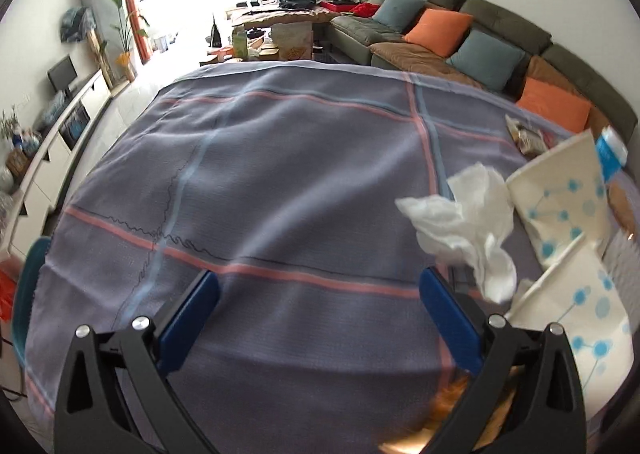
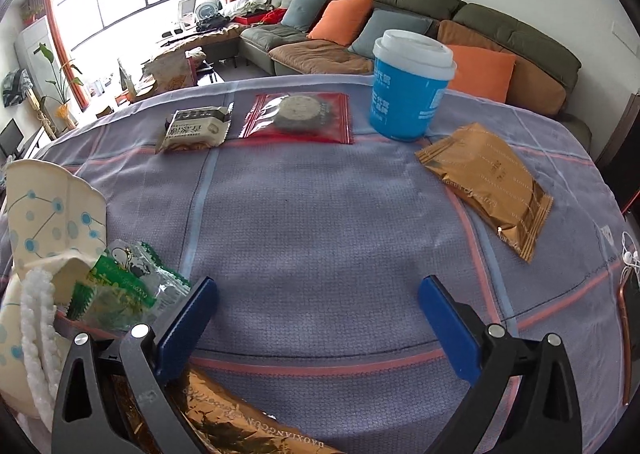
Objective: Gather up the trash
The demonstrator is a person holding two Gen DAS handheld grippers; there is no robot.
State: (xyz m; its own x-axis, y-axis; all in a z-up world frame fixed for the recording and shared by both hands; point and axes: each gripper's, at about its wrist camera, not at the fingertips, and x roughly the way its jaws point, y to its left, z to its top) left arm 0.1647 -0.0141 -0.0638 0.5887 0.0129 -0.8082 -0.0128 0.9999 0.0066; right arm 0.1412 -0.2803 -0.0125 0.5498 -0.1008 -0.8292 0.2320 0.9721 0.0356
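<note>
The blue cup [image 2: 410,88], white-lidded and upright near the far edge of the grey plaid cloth [image 2: 320,222], carries white lettering too blurred to read. Left of the cup lies a red packet [image 2: 298,119] with a round biscuit showing through, and further left a beige packet [image 2: 196,129] with dark characters that cannot be made out. Just right of the cup and towards the camera lies a gold packet [image 2: 490,184] printed "DAOXIANGCUN". Well nearer than the cup, at the cloth's near-left edge, sit crushed dotted paper cups [image 2: 44,214], a green wrapper [image 2: 124,286] and a second gold packet [image 2: 224,418] with the same name. The right gripper [image 2: 318,328] hovers with fingers apart and nothing between them; open cloth stretches from it to the cup. The left gripper [image 1: 320,318] is likewise spread and empty over bare cloth, with a white tissue [image 1: 464,222] beside its right finger, against the paper cups.
</note>
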